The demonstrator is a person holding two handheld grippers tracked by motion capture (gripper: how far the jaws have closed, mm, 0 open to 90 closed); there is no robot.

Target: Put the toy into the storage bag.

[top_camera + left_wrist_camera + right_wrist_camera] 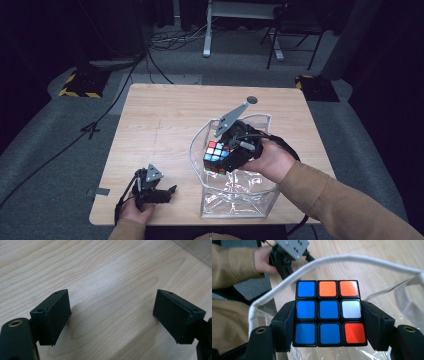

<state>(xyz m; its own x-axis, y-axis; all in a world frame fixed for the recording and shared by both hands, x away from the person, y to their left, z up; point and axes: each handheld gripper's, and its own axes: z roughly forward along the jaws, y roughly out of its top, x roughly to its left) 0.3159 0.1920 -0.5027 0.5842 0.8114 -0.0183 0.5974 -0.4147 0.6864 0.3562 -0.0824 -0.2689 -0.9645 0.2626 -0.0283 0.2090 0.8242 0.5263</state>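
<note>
A scrambled puzzle cube (216, 156) with blue, orange, red and white stickers hangs over the open mouth of a clear plastic bag (235, 197). My right gripper (225, 157) is shut on the cube (329, 313), its black jaws pressed against the cube's two sides. In the right gripper view the bag's white rim (287, 281) curves just behind the cube. My left gripper (162, 192) rests near the table's front left edge, open, with bare wood between its jaws. In the left gripper view its pads (53, 316) stand wide apart.
The wooden table (165, 120) has a small dark disc (252, 100) near its far edge. The bag stands at the front right of the table. Cables, a chair and yellow-black floor markers lie beyond the table.
</note>
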